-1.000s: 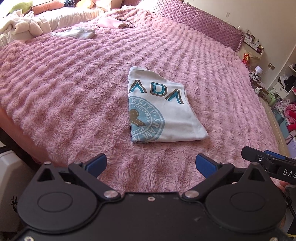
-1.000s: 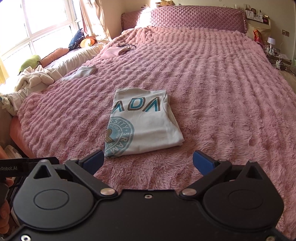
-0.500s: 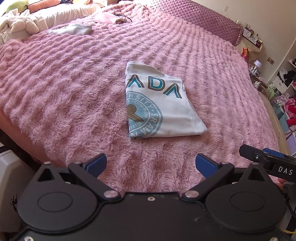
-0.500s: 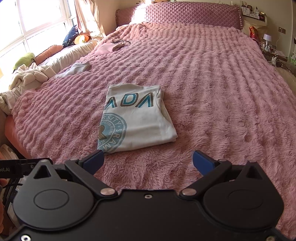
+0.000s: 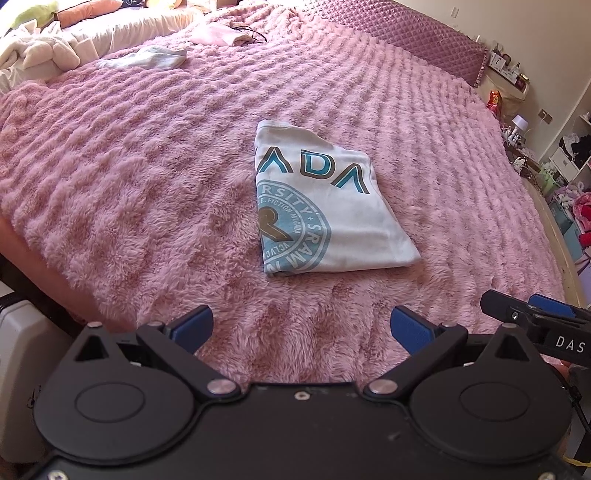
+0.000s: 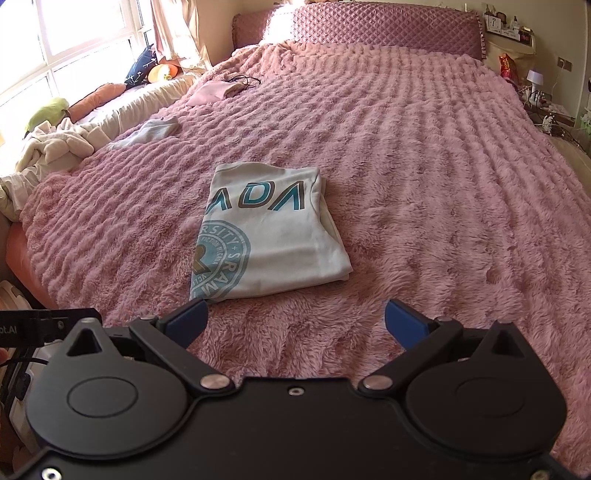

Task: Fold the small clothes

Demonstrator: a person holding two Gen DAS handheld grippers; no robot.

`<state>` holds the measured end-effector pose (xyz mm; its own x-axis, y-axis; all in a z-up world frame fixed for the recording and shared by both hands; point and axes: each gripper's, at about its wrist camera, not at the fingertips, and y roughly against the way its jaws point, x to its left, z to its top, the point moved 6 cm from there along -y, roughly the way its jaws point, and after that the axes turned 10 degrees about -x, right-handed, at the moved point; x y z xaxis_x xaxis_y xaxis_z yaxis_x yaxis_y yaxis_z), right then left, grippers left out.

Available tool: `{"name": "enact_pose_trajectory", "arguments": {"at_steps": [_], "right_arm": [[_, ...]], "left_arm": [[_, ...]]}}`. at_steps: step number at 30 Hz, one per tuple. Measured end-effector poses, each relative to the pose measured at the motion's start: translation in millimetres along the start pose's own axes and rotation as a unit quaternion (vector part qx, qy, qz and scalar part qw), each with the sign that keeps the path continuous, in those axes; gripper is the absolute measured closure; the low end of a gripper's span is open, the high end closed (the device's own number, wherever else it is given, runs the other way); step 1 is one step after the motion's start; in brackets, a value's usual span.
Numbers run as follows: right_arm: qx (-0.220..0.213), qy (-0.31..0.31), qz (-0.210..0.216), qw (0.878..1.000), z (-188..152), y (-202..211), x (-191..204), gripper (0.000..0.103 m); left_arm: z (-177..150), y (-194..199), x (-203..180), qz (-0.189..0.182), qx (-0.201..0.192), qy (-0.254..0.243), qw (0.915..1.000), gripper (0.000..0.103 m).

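Fingers [image 5: 192, 326] wide apart on the left gripper [image 5: 301, 328], blue pads spread and nothing between them but pink fluff. Same story on the right gripper [image 6: 295, 323]: its fingers [image 6: 186, 319] are splayed fully open and grip nothing. Both tools hang over the near edge of the bed [image 6: 443, 184], clear of the cloth, and in the left wrist view the right gripper's black body [image 5: 539, 332] pokes in at the right edge, just beside its partner.

And there's the task piece: a white T-shirt [image 5: 325, 210], folded into a compact rectangle, lying flat on the fluffy pink blanket [image 5: 129, 177] ahead of both grippers, roughly mid-bed. Teal letters "ADA" read across its top half, a teal round emblem sits on its lower left, cut off at the folded edge. In the right wrist view the shirt [image 6: 269, 236] lies slightly left of centre, its near corner just beyond the left blue pad.

Further back, a pale blue garment [image 6: 155, 131] lies near the bed's left edge, a pink garment [image 6: 214, 92] beyond it with a dark cord beside it. A quilted mauve headboard [image 6: 369, 29] closes the far end.
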<state>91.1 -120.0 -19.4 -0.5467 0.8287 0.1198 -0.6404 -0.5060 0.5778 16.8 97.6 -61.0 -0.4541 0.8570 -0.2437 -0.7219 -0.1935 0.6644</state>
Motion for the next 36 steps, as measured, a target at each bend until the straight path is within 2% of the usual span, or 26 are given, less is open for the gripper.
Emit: {"name": "enact_pose_trajectory", "arguments": {"at_steps": [9, 36], "right_arm": [[0.001, 0.004, 0.000, 1.000, 0.2, -1.0, 1.6, 0.000], [0.000, 0.005, -0.002, 1.000, 1.3, -0.9, 1.0, 0.000]], "left_arm": [[0.6, 0.1, 2.8, 0.010, 0.002, 0.001, 1.0000, 0.000], [0.0, 5.0, -4.6, 0.005, -0.001, -0.014, 0.9999, 0.000]]}}
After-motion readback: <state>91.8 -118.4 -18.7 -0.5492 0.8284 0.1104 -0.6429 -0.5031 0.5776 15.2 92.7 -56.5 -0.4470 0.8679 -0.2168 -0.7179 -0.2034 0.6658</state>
